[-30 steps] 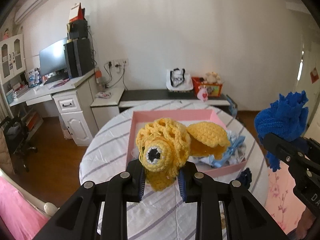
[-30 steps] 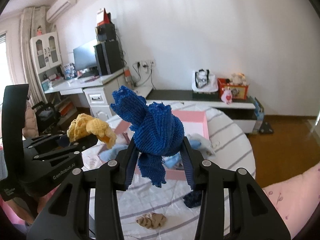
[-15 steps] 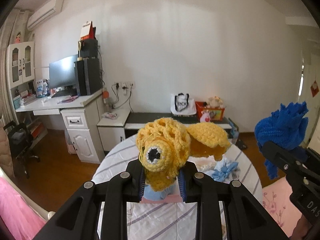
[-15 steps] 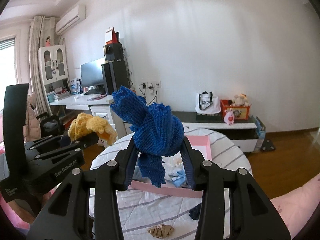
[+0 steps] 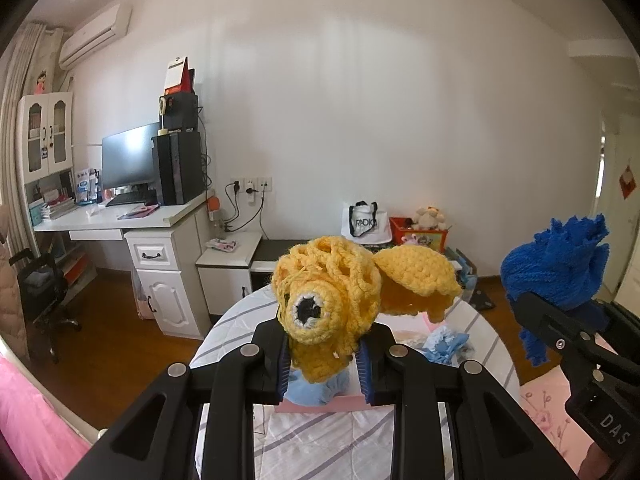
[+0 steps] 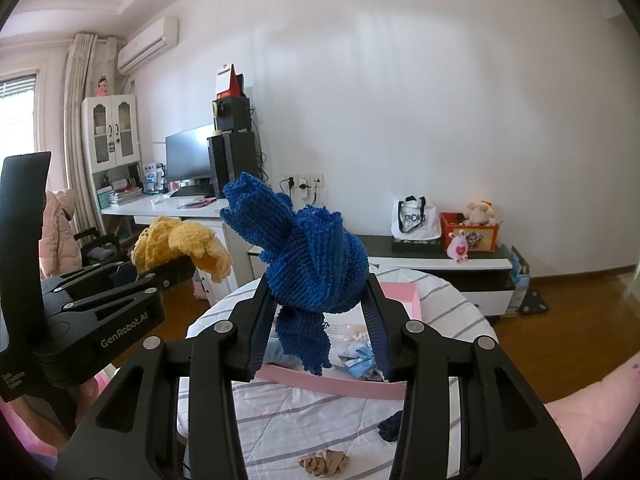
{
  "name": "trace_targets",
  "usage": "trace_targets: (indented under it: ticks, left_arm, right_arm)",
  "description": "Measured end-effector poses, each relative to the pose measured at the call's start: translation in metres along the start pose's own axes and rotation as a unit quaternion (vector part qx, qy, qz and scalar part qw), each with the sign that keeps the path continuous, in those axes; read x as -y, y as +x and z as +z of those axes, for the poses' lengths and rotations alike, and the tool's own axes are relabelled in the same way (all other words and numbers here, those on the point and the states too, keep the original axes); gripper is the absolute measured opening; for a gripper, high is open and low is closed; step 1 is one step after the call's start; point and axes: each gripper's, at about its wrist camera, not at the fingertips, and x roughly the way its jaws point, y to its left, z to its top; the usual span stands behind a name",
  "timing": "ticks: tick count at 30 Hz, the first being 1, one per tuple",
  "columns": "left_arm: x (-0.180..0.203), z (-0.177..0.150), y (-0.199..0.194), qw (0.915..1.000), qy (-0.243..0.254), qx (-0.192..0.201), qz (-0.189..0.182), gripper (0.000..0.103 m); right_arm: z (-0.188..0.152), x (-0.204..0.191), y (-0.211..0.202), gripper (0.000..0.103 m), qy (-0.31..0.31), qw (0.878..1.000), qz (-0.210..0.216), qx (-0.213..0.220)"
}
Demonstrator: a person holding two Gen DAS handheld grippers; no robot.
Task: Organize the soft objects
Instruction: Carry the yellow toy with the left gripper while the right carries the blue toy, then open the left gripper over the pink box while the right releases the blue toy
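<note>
My left gripper [image 5: 324, 364] is shut on a yellow crocheted toy [image 5: 340, 304] and holds it high above the round table. The toy also shows in the right wrist view [image 6: 180, 244]. My right gripper [image 6: 318, 340] is shut on a blue knitted piece [image 6: 312, 268], also raised; it shows at the right of the left wrist view [image 5: 560, 272]. A pink tray [image 6: 332, 384] on the striped tablecloth [image 6: 320, 424] holds light blue soft items [image 6: 360, 360].
A beige scrunchie [image 6: 324, 460] and a dark blue scrunchie [image 6: 392, 428] lie on the cloth in front of the tray. A white desk with a monitor [image 5: 128, 156] stands far left. A low black bench [image 6: 440, 256] with a bag and toys runs along the wall.
Both grippers have tilted upward with their objects still held. The table and pink tray have dropped lower in both views and more of the wall shows.
</note>
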Motion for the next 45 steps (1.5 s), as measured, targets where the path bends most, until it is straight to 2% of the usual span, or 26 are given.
trace_targets:
  ticks: [17, 27, 36, 45]
  left_arm:
    - [-0.002, 0.019, 0.02, 0.9999, -0.005, -0.014, -0.001, 0.024]
    - [-0.001, 0.021, 0.04, 0.9994, -0.006, -0.035, 0.001, 0.024]
    - [0.0, 0.037, 0.08, 0.9971, -0.006, -0.076, -0.005, 0.025]
    - [0.016, 0.073, 0.159, 0.9914, 0.003, -0.13, -0.008, 0.027]
  right_arm:
    - [0.001, 0.001, 0.002, 0.04, 0.0, 1.0, -0.002, -0.002]
    - [-0.002, 0.004, 0.016, 0.04, 0.005, 1.0, -0.003, -0.019]
    - [-0.005, 0.015, 0.046, 0.04, 0.02, 0.998, -0.005, -0.054]
    - [-0.005, 0.041, 0.107, 0.04, 0.052, 0.992, -0.022, -0.114]
